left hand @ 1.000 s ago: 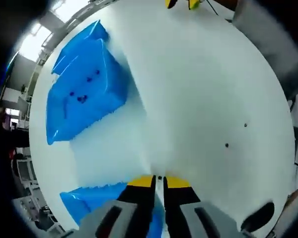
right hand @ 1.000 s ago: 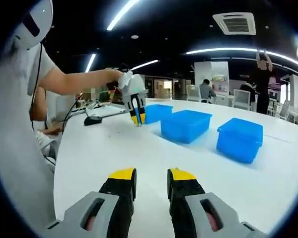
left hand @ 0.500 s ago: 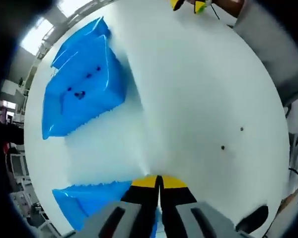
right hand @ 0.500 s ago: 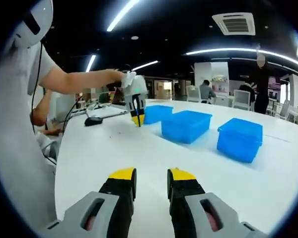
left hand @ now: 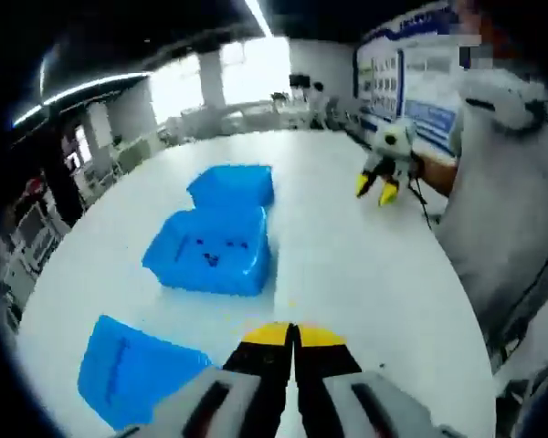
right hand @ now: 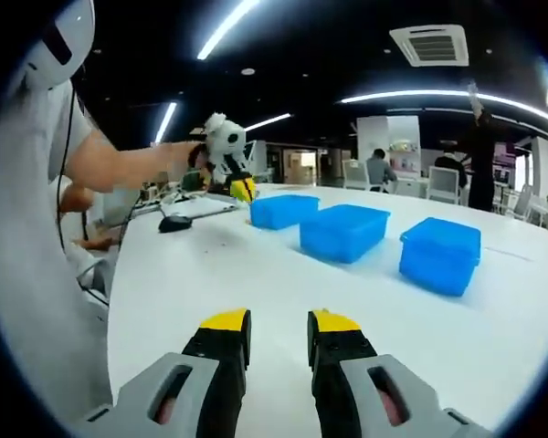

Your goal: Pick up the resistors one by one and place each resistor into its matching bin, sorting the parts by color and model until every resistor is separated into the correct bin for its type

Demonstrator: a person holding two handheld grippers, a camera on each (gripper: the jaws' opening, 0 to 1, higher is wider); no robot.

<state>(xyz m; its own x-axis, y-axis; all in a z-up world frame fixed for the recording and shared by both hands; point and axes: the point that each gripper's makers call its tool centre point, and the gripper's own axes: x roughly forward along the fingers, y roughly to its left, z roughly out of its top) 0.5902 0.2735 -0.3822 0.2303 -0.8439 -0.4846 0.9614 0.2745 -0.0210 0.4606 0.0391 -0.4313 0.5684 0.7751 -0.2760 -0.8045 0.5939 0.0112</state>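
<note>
A large white table (right hand: 283, 274) is seen carrying three blue bins. In the right gripper view they stand in a row running away from the camera: the nearest bin (right hand: 441, 255), the middle bin (right hand: 344, 232) and the farthest bin (right hand: 284, 211), each apart from the next. In the left gripper view the same three are counted from the other end: one (left hand: 132, 372) just left of the gripper, one (left hand: 212, 253) ahead of it and one (left hand: 231, 186) touching or just behind that. Small dark parts, taken to be resistors (left hand: 209, 258), are seen lying inside the bin ahead; their colour and model cannot be made out, and an exact count cannot be given.

The left gripper (left hand: 293, 336) is held above the table with its yellow-tipped fingers pressed together; whether anything is pinched between them cannot be told. In the right gripper view it (right hand: 241, 192) is raised at the far left of the table, beside the farthest bin, on a bare forearm. The right gripper (right hand: 279, 321) is held low over the table with its fingers apart and nothing between them; in the left gripper view it (left hand: 377, 189) is seen at the far side of the table.

A dark mouse (right hand: 174, 223) lies on the table near the left edge. Chairs and people are visible in the background, blurred.
</note>
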